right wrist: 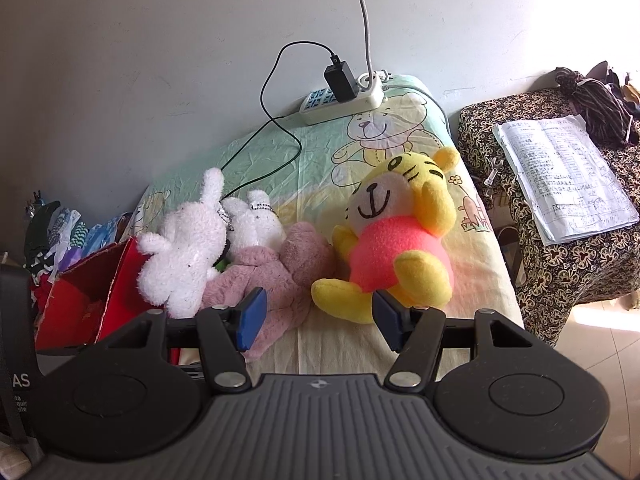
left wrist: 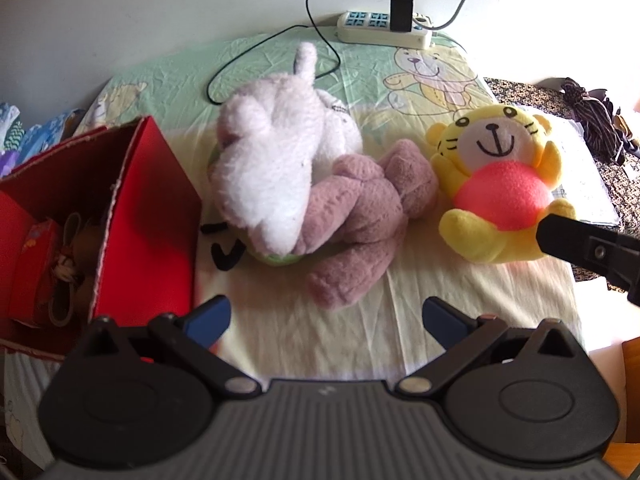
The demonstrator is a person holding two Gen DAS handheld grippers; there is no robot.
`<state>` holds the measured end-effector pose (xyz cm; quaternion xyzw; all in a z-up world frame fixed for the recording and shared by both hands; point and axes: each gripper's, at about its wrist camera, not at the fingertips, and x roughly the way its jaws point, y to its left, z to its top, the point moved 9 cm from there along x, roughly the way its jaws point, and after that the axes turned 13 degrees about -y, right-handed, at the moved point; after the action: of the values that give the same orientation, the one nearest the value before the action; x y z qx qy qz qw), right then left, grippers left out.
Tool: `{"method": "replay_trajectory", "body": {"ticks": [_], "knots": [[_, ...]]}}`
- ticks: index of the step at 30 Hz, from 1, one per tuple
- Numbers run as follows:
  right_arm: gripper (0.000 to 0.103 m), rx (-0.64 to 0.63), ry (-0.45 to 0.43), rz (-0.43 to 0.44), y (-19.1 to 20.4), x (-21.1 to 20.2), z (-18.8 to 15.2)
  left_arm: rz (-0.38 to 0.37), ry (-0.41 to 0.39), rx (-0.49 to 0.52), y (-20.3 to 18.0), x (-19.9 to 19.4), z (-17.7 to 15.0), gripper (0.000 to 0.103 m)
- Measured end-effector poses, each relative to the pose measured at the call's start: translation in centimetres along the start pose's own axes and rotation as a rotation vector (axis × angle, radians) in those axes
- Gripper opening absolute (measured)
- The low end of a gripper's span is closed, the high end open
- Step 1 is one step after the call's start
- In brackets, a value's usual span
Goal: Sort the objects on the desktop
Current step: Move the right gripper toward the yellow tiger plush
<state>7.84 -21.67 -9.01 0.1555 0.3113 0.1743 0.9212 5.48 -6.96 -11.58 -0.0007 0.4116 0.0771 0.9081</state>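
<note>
Three plush toys lie on a bear-print sheet [left wrist: 460, 304]: a white rabbit [left wrist: 272, 168], a mauve plush [left wrist: 360, 220] partly under it, and a yellow tiger with a pink belly [left wrist: 504, 188]. My left gripper [left wrist: 326, 316] hovers open and wide, empty, just in front of the mauve plush's leg. A red cardboard box [left wrist: 152, 208] stands open to its left. My right gripper [right wrist: 319, 320] is open at the yellow tiger [right wrist: 396, 248]. The tiger's foot sits between the blue pads, and the right pad is close against a leg. One right finger [left wrist: 576, 242] shows beside the tiger.
A white power strip [left wrist: 384, 30] with a black charger and a looping black cable [left wrist: 256, 46] lies at the far edge by the wall. A side table under patterned cloth [right wrist: 560, 264] carries papers [right wrist: 568, 176] and dark clothing. The red box holds a small red packet [left wrist: 34, 264] and a brown toy.
</note>
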Motion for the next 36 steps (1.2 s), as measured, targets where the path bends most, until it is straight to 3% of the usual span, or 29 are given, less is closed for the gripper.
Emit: {"method": "replay_trajectory", "body": {"ticks": [31, 34, 36], "knots": [[0.063, 0.044, 0.031, -0.013, -2.1, 1.6, -0.7, 0.003, 0.02, 0.066, -1.4, 1.6, -0.4, 0.102], [0.063, 0.064, 0.03, -0.012, -2.9, 1.7, -0.3, -0.032, 0.031, 0.065, -2.4, 1.8, -0.4, 0.1], [0.063, 0.071, 0.021, -0.012, -3.5, 1.7, 0.1, -0.103, 0.036, 0.074, -3.8, 1.6, -0.4, 0.097]]}}
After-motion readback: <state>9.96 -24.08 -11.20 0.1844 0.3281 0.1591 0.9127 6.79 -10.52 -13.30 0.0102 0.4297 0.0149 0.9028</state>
